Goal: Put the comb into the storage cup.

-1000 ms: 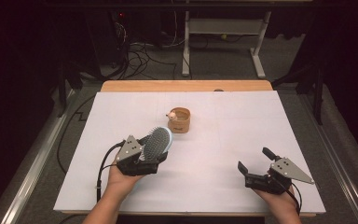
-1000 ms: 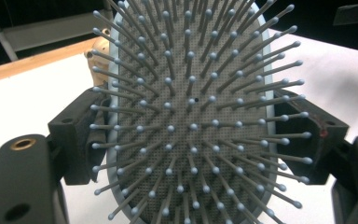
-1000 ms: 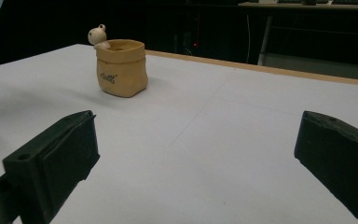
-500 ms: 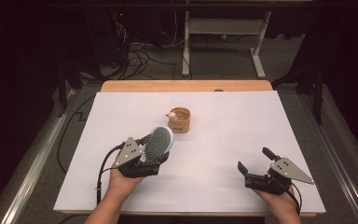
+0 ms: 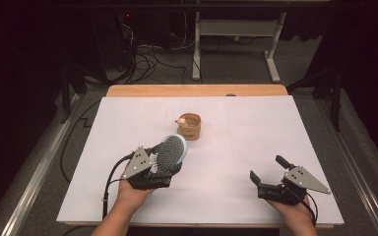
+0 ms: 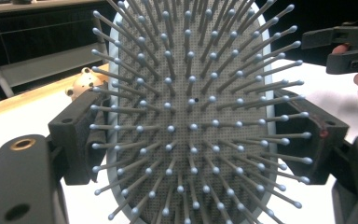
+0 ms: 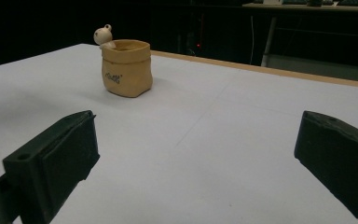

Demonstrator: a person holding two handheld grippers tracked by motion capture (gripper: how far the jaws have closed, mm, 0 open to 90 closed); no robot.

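Note:
A pale blue oval hairbrush [image 5: 171,151] with a grey bristle pad is gripped at its edges by my left gripper [image 5: 170,160], and is held over the white table left of centre. In the left gripper view the bristles [image 6: 191,116] face the camera, with both black pads pressed on the brush's sides. A small tan sack-shaped pot [image 5: 189,126] with a little bear figure on its rim stands just beyond the brush. My right gripper [image 5: 267,168] rests near the front right with its jaws wide apart and nothing between them. The pot [image 7: 125,67] stands far ahead in the right gripper view.
A white sheet [image 5: 256,128] covers the table, with a wooden strip [image 5: 197,90] along the far edge. Cables and a desk frame [image 5: 236,34] lie on the dark floor beyond. A metal rail [image 5: 34,177] runs along the left side.
The left hand with the brush has barely shifted. The right hand has stayed still.

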